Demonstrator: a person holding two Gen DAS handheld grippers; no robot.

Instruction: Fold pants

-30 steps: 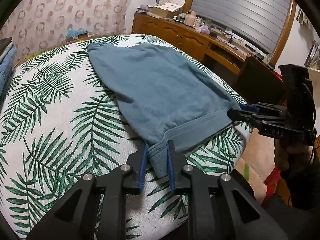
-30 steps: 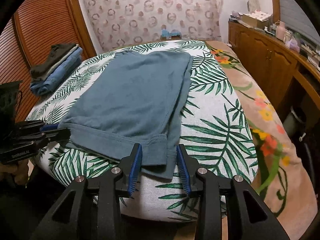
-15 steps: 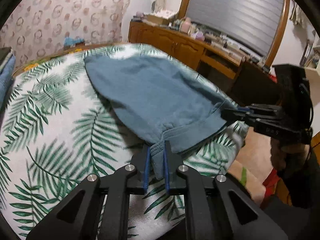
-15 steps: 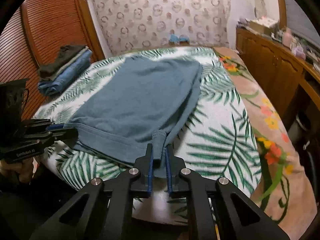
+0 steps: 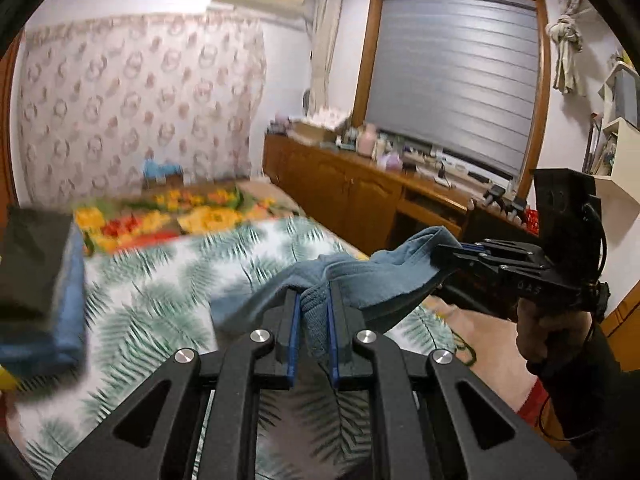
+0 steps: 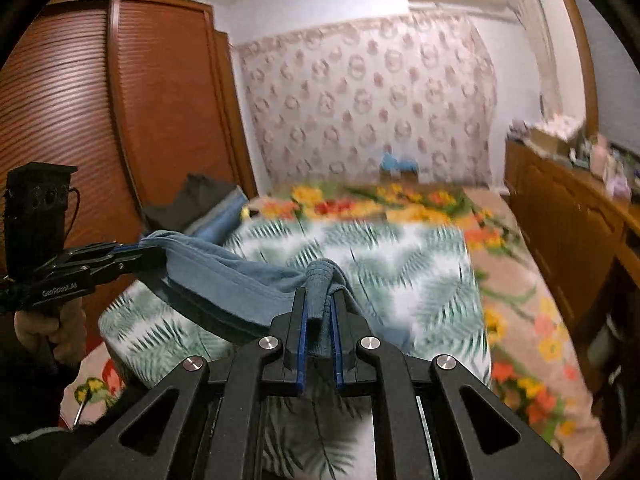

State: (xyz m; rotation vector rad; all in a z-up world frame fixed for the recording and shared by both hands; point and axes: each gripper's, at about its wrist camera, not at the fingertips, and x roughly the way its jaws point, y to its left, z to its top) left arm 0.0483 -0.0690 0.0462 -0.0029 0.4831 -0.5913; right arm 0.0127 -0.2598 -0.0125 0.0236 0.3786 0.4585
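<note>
1. My left gripper (image 5: 314, 322) is clamped on a bunched corner of the blue pants (image 5: 360, 276); my right gripper (image 6: 320, 320) pinches the opposite corner of the same hem edge.
2. The pants hang between my two grippers above the palm-leaf bedspread (image 6: 400, 264), sagging in the middle.
3. They look like soft, limp knit, light enough to lift easily but quick to droop and crease.
4. I judge the thick stitched hem corners the best hold; thinner cloth might slip.
</note>
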